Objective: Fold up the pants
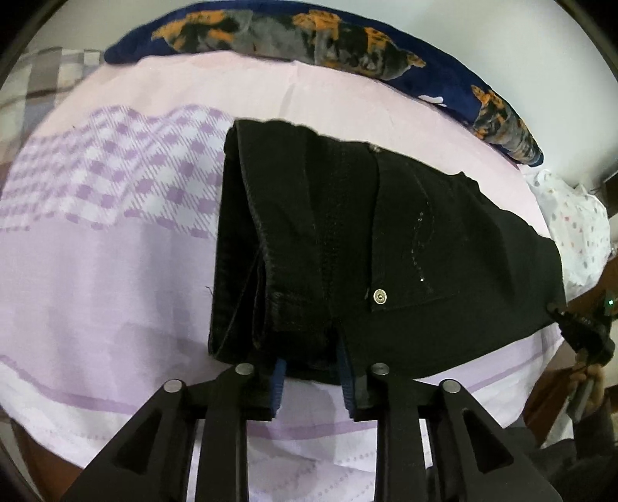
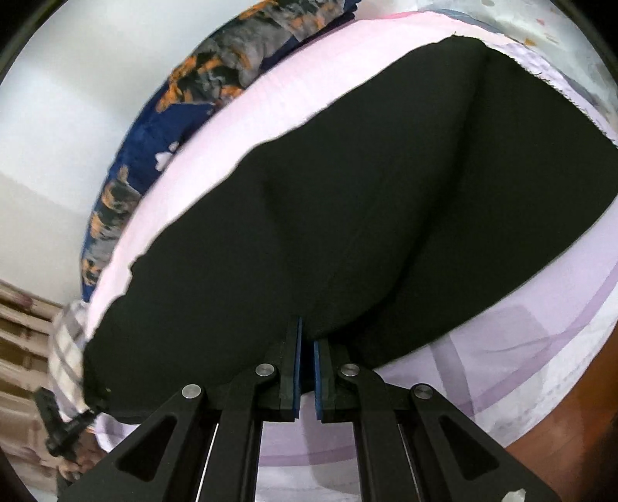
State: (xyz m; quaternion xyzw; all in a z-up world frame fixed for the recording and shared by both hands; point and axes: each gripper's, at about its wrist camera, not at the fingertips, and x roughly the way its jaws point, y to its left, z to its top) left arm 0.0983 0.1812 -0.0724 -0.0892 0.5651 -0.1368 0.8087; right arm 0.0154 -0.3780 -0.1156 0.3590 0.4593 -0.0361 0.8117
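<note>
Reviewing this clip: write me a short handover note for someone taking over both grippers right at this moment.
Left gripper: jaws apart, straddling the near edge of the black pants at the waistband end; not clamped.
Right gripper: jaws nearly closed on the near edge of the pants at the leg end; looks like a pinch.
Pants lie lengthwise across the lilac bedsheet, apparently already folded leg over leg.
A dark patterned pillow lies behind them.
Left: fold across the length, probably leg end over to the waistband, then flatten.

You've got a bed (image 1: pixel 116 278) with a pink-and-lilac checked sheet. Black pants (image 1: pixel 386 239) lie folded on it, with a navy-and-orange blanket (image 1: pixel 309 34) along the far edge.
</note>
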